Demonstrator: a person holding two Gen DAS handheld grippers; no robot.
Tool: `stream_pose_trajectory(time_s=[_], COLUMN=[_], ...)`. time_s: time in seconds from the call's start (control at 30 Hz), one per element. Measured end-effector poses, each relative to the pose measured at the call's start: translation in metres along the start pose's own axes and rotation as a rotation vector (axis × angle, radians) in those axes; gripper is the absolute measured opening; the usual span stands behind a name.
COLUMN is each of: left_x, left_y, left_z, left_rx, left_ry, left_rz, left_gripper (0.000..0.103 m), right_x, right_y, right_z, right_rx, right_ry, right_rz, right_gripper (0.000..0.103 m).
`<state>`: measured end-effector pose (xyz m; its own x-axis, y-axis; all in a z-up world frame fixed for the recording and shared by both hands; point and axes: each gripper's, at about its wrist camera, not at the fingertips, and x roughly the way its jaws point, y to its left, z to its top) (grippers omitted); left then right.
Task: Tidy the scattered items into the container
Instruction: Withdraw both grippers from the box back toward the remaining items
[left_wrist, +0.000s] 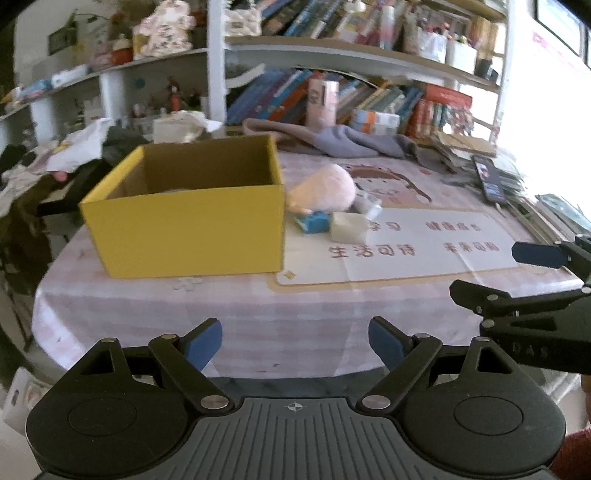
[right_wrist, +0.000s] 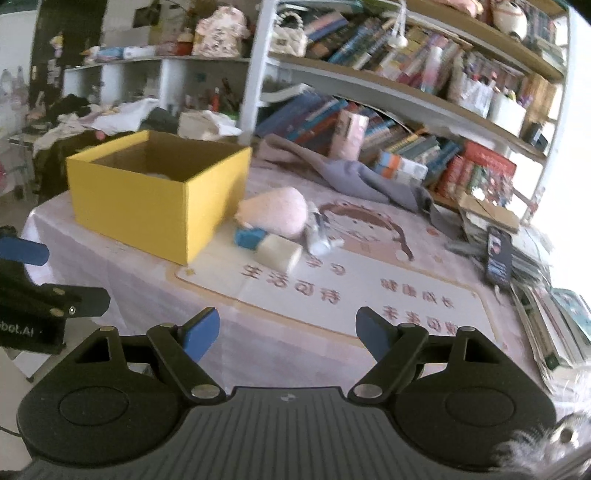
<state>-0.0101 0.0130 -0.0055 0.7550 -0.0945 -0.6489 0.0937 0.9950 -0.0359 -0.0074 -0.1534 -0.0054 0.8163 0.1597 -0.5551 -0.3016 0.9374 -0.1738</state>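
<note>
Yellow box (left_wrist: 184, 225), pink plush (left_wrist: 323, 188) beside it, both jaws spread

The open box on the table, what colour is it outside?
Yellow outside; the box shows plain brown cardboard inside. The left wrist view shows it best.

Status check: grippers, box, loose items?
Left gripper and right gripper open, empty, short of the table. Yellow box open-topped. Pink plush, blue packet, white block clustered beside it. Nothing blocking.
</note>
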Motion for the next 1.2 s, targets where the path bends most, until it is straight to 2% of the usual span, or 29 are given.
stream_pose_trajectory(time_s=[0.33,0.83,1.2], left_x=[0.019,0.069,0.113], left_y=[-0.015,-0.052,-0.069], left_z=[0.014,0.047,0.071], left_rx=[0.034,0.133,0.128], left_ry=[0.006,0.02,0.049], left_rz=[-0.044,-0.134,-0.109], left_gripper=[0.089,0.089,0.088], right_x=[0.014,0.046,0.09], right_y=[-0.025,-0.073,-0.108], right_z=[0.001,0.013,0.039], right_rx=[0.045,0.099,0.111], right_ry=[0.039,0.063,0.068], right_rz=[-0.047,-0.123,-0.081], right_gripper=[0.08,0.08,0.08])
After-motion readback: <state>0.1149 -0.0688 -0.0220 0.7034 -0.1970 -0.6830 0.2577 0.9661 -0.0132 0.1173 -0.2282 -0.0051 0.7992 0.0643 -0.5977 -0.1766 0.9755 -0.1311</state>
